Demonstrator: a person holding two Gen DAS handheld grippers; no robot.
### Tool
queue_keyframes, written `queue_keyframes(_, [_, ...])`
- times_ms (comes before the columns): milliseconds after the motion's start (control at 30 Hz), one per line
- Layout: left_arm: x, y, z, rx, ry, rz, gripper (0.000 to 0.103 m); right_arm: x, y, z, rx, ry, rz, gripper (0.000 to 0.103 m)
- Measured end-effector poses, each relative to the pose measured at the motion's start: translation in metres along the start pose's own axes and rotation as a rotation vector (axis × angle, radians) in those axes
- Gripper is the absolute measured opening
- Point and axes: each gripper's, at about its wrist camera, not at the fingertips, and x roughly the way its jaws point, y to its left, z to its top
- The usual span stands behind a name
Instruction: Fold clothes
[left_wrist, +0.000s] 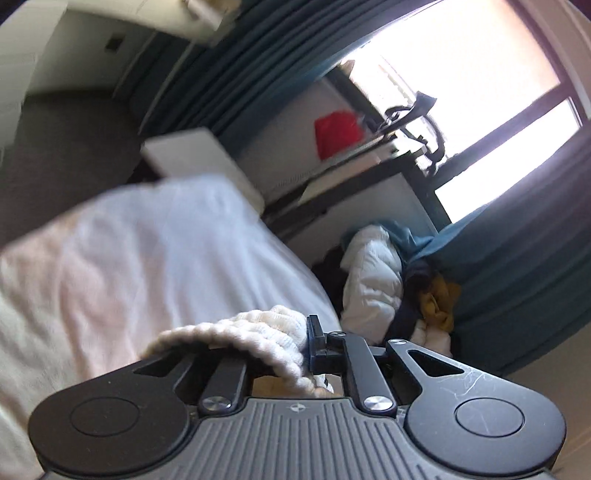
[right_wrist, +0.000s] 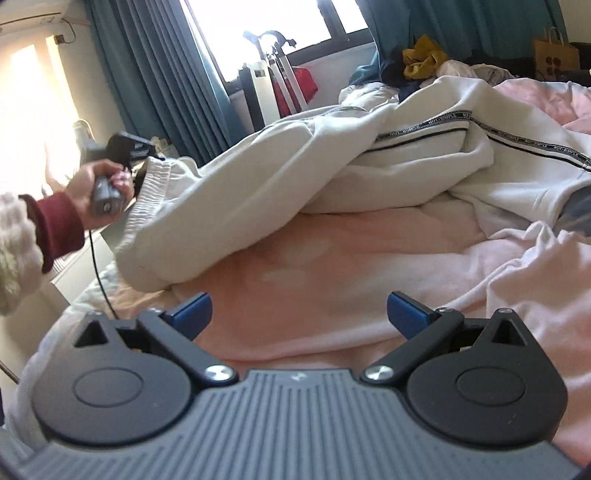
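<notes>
A pair of white sweatpants (right_wrist: 258, 170) with a black lettered side stripe (right_wrist: 424, 127) lies crumpled across the pink bedsheet (right_wrist: 332, 266). At the left, a hand (right_wrist: 92, 181) holds my left gripper (right_wrist: 140, 162), which lifts the trousers by their ribbed waistband (right_wrist: 159, 184) off the bed's edge. In the left wrist view the left gripper (left_wrist: 303, 341) is shut on that cream ribbed waistband (left_wrist: 240, 332), which drapes over and hides one finger. My right gripper (right_wrist: 299, 310) hovers open over bare sheet in front of the trousers, nothing between its blue pads.
A heap of clothes with a yellow garment (right_wrist: 421, 55) and a brown paper bag (right_wrist: 556, 50) lies at the bed's far side. A white puffy jacket (left_wrist: 373, 273), a red bag (left_wrist: 338, 134), teal curtains (left_wrist: 229, 74) and a white cabinet (left_wrist: 199, 155) stand by the window. A cable (right_wrist: 98, 266) hangs from the left gripper.
</notes>
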Motion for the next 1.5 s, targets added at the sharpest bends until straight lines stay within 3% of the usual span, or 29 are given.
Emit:
queue_keyframes(67, [-0.002,0.014,0.007,-0.025,0.021,-0.031,0.017,0.006,-0.002,0.000,0.007,0.007,-0.004,0.103])
queue_keyframes(100, [-0.005,0.019,0.012,-0.035,0.030,-0.048,0.035,0.007,-0.002,0.001,0.006,0.009,-0.007,0.103])
queue_keyframes(167, [-0.014,0.028,0.022,-0.033,0.042,-0.066,0.061,0.008,-0.002,0.001,0.002,0.008,-0.013,0.103])
queue_keyframes(400, [-0.135,0.039,0.002,0.010,0.012,-0.061,0.076,-0.007,0.002,0.006,-0.017,-0.029,-0.024,0.103])
queue_keyframes(533, [-0.200,0.047,-0.050,-0.088,0.062,-0.060,0.078,-0.029,0.002,0.011,-0.010,-0.071,-0.042,0.103])
queue_keyframes(633, [-0.226,0.055,-0.099,-0.194,0.141,-0.076,0.078,-0.041,0.000,0.014,0.003,-0.085,-0.053,0.103])
queue_keyframes(800, [-0.225,0.069,-0.171,-0.423,0.286,-0.070,0.078,-0.060,-0.004,0.015,0.037,-0.102,-0.063,0.103])
queue_keyframes(867, [-0.214,0.067,-0.188,-0.413,0.310,-0.050,0.077,-0.062,-0.006,0.016,0.049,-0.104,-0.067,0.103])
queue_keyframes(967, [-0.196,0.068,-0.200,-0.421,0.292,-0.035,0.072,-0.062,-0.009,0.017,0.066,-0.105,-0.072,0.103])
queue_keyframes(1033, [-0.184,0.070,-0.203,-0.439,0.268,-0.050,0.071,-0.061,-0.011,0.016,0.074,-0.104,-0.072,0.103])
queue_keyframes(1133, [-0.171,0.071,-0.200,-0.450,0.247,-0.095,0.061,-0.056,-0.013,0.016,0.080,-0.101,-0.067,0.103])
queue_keyframes(1167, [-0.168,0.072,-0.199,-0.454,0.241,-0.111,0.055,-0.054,-0.014,0.016,0.081,-0.101,-0.065,0.103])
queue_keyframes(1233, [-0.166,0.071,-0.196,-0.440,0.213,-0.135,0.033,-0.047,-0.016,0.016,0.080,-0.094,-0.067,0.103])
queue_keyframes(1300, [-0.173,0.068,-0.190,-0.401,0.163,-0.147,0.022,-0.040,-0.018,0.016,0.084,-0.089,-0.068,0.103])
queue_keyframes(1500, [-0.233,0.057,-0.161,-0.315,0.015,-0.180,0.017,-0.033,-0.023,0.020,0.108,-0.097,-0.086,0.103])
